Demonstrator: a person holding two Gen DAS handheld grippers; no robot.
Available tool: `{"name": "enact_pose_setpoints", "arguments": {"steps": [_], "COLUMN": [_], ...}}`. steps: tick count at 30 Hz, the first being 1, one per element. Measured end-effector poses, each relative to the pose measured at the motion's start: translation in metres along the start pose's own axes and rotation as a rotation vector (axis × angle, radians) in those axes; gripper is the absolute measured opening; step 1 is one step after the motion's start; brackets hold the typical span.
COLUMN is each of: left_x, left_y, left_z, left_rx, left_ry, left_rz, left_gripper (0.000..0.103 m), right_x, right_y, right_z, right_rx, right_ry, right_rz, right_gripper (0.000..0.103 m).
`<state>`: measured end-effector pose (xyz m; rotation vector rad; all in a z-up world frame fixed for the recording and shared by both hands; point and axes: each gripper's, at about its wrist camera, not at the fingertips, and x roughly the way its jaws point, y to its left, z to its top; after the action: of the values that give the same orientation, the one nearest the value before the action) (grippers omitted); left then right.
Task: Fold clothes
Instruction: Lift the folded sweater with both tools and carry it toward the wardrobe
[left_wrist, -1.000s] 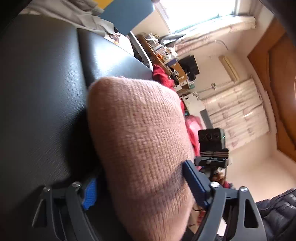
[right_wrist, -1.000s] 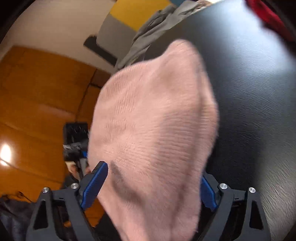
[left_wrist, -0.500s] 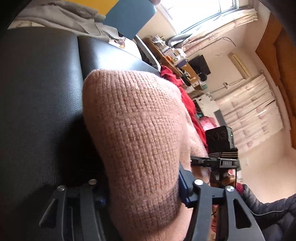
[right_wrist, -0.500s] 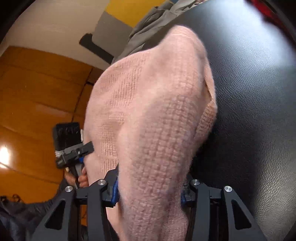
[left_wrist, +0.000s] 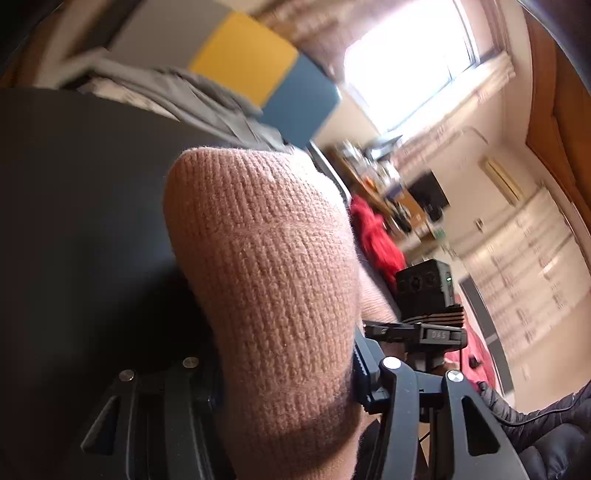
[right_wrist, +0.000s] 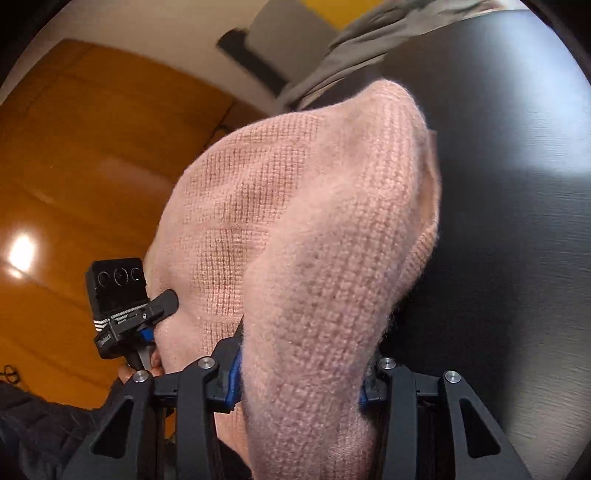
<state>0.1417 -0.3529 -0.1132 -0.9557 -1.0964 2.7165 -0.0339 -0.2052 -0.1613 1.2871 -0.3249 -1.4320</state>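
Observation:
A pink knitted sweater (left_wrist: 269, 266) fills the middle of the left wrist view, and my left gripper (left_wrist: 284, 384) is shut on a bunched edge of it over the black leather surface (left_wrist: 81, 192). In the right wrist view the same sweater (right_wrist: 295, 229) bulges up, and my right gripper (right_wrist: 299, 380) is shut on another edge of it. Each view shows the other gripper's camera beside the cloth: the right one (left_wrist: 424, 291) and the left one (right_wrist: 118, 291). The fingertips are hidden by the knit.
A grey garment (left_wrist: 177, 92) lies at the far edge of the black surface; it also shows in the right wrist view (right_wrist: 373, 33). A red garment (left_wrist: 376, 236) lies to the right. An orange wooden door (right_wrist: 74, 166) stands to the left of the right gripper.
Both grippers went from open around the sweater to shut on it, then lifted and tilted, so more of the room and far wall shows.

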Motion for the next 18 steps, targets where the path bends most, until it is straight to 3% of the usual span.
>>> {"name": "enact_pose_setpoints", "arguments": {"steps": [8,18], "left_x": [-0.150,-0.358], "left_y": [0.035,0.076], "left_z": [0.009,0.065], "left_rx": [-0.026,-0.003], "left_ry": [-0.285,-0.706], "left_rz": [0.178,0.445], "left_gripper": [0.053,0.054], "right_x": [0.139,0.320], "right_y": [0.117,0.369], "right_z": [0.052,0.154], "right_rx": [-0.196,-0.585], "right_ry": [0.170,0.276], "right_rz": [0.188,0.380], "right_gripper": [0.045,0.045]}}
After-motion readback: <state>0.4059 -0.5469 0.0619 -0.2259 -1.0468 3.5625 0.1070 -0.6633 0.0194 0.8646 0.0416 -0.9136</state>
